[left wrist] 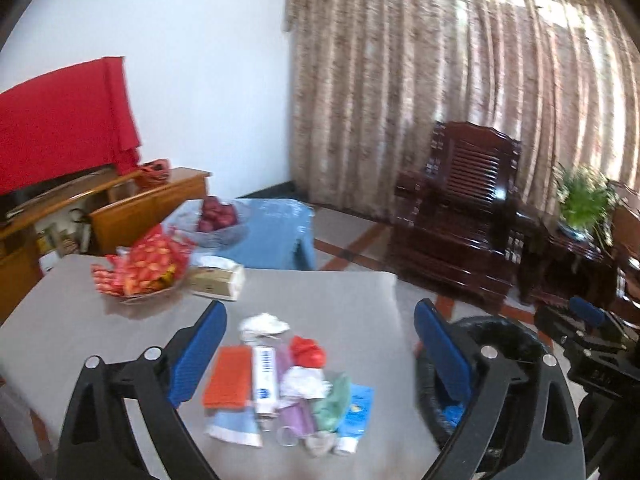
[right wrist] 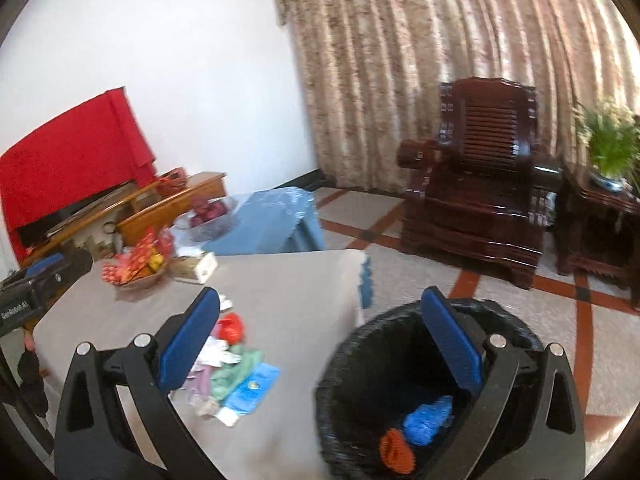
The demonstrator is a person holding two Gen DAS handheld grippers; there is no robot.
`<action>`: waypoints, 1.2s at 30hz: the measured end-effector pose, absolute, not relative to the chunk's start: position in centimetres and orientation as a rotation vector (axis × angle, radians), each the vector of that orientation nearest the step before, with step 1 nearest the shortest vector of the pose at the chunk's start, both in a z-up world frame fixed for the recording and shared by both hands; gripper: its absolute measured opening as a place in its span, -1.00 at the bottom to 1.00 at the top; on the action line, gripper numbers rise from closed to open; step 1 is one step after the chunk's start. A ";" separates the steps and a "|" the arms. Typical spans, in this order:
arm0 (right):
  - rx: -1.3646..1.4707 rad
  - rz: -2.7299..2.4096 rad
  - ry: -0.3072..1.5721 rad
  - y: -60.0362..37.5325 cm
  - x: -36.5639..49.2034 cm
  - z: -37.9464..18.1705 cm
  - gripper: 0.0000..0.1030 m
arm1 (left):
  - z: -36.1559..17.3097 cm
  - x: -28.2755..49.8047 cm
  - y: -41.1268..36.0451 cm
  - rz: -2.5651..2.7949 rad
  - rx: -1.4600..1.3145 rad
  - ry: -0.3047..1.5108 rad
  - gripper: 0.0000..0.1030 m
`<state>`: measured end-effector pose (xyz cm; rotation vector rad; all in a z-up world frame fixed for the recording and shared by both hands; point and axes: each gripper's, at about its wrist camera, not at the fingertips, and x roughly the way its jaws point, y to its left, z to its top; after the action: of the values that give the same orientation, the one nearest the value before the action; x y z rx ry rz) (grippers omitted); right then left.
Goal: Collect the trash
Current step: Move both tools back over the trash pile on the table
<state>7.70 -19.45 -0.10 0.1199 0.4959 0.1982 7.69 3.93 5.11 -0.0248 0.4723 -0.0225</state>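
A heap of trash lies on the grey table (left wrist: 312, 288): an orange pack (left wrist: 226, 380), a white tube (left wrist: 266, 376), a red crumpled scrap (left wrist: 306, 350), white tissue (left wrist: 264, 324), a green wrapper (left wrist: 336, 400) and a blue packet (left wrist: 358, 404). My left gripper (left wrist: 320, 308) hovers above the heap, open and empty. To the right of the table stands a black-lined bin (right wrist: 348, 364) holding a blue wad (right wrist: 428, 420) and an orange piece (right wrist: 396, 452). My right gripper (right wrist: 320, 294) is open and empty, between the table's edge and the bin. The heap (right wrist: 236, 364) shows by its left finger.
At the table's far side sit a dish of red-wrapped sweets (left wrist: 140, 272) and a tissue box (left wrist: 218, 280). Beyond are a blue stool with a glass fruit bowl (left wrist: 218, 220), a wooden cabinet (left wrist: 152, 204), a dark armchair (left wrist: 464, 216) and a potted plant (left wrist: 584, 200).
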 end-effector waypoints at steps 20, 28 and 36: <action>-0.001 0.427 0.540 -6.6 9.5 -1.1 0.90 | 4.3 4.5 15.2 0.218 -0.094 0.470 0.81; -0.055 0.375 0.588 -5.2 10.4 -6.1 0.90 | 0.9 5.3 16.3 0.248 -0.093 0.483 0.81; -0.087 0.339 0.721 -4.7 11.4 -14.3 0.90 | -6.9 7.2 16.4 0.248 -0.071 0.563 0.81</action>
<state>11.43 -4.70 -14.35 -0.0875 0.7206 0.3392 7.24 16.39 -6.92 -0.0711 0.5627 0.2480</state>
